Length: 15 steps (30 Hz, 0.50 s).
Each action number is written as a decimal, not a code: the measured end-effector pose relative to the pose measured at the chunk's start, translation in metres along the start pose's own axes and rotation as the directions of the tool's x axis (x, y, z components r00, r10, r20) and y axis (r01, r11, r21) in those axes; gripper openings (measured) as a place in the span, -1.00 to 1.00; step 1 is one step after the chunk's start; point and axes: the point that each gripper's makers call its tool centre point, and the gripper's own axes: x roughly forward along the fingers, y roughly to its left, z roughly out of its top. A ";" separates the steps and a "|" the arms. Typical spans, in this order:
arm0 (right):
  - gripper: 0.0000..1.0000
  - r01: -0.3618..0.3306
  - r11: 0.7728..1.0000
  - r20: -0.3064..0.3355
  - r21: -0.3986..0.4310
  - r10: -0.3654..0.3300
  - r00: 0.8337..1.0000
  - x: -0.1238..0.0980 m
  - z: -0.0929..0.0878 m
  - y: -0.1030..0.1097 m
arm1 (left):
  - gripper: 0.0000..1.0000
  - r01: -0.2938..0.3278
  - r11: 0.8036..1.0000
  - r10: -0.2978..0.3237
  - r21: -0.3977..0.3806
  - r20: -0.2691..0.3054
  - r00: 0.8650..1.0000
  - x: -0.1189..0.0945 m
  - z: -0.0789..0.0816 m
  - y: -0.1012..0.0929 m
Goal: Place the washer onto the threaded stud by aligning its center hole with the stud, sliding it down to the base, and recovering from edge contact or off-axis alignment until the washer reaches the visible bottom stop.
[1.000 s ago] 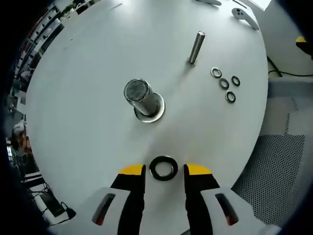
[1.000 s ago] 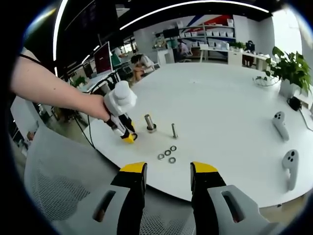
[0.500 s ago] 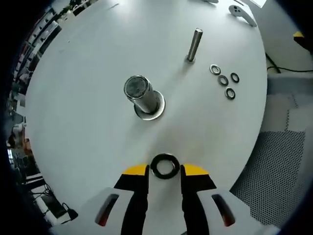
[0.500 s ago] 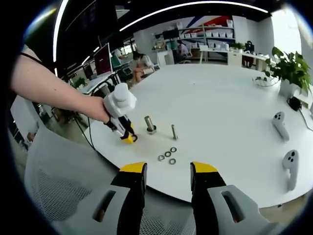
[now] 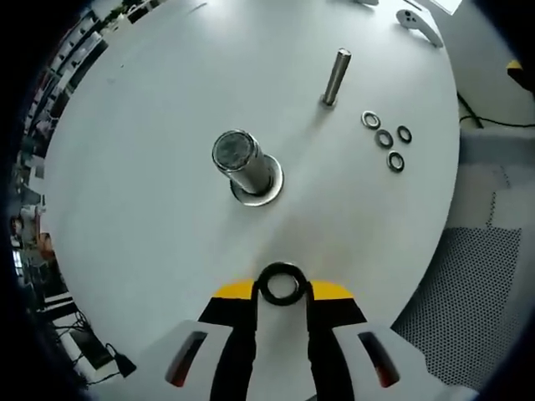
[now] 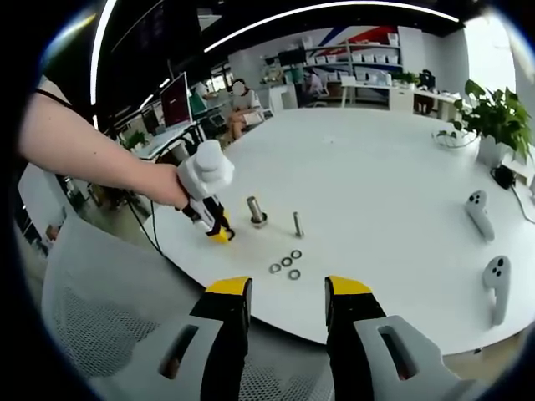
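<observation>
The left gripper (image 5: pixel 282 294) is closing: its yellow-tipped fingers (image 5: pixel 232 292), which stood apart on either side of the washer a second ago, are now pressing in narrow against the dark washer (image 5: pixel 281 284), which is lying flat on the white tabletop (image 5: pixel 150 125) at about 6 o'clock in the left gripper view. That reads as the grasp just being made, with the lift and carry not yet begun. Out from the fingers, toward 12 o'clock, the thick stud (image 5: pixel 238 160) is standing upright on its round base flange, well apart from the washer. Farther out at 1 o'clock a thinner pin (image 5: pixel 336 77) is standing, with four small washers (image 5: pixel 385 139) lying at 2 o'clock. In the right gripper view, the right gripper (image 6: pixel 279 292) is hanging off the tabletop edge, fingers wide and carrying nothing.
</observation>
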 end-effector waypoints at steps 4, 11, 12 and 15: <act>-0.26 -0.003 1.000 -0.003 -0.002 0.003 1.000 0.000 -0.001 0.001 | -0.62 -0.002 1.000 0.002 -0.014 0.047 0.999 -0.001 -0.001 0.000; -0.26 -0.004 1.000 -0.007 -0.005 0.004 1.000 0.000 -0.001 0.002 | -0.63 -0.006 0.999 0.010 -0.042 0.101 0.995 -0.002 -0.006 -0.001; -0.26 -0.007 1.000 -0.009 -0.007 0.007 1.000 0.001 -0.001 0.002 | -0.63 -0.001 1.000 0.004 -0.027 0.094 0.996 -0.002 -0.007 -0.003; -0.26 -0.009 1.000 -0.010 -0.008 0.009 1.000 0.001 -0.001 0.003 | -0.63 0.003 1.000 -0.005 0.016 0.133 0.991 -0.008 -0.001 -0.009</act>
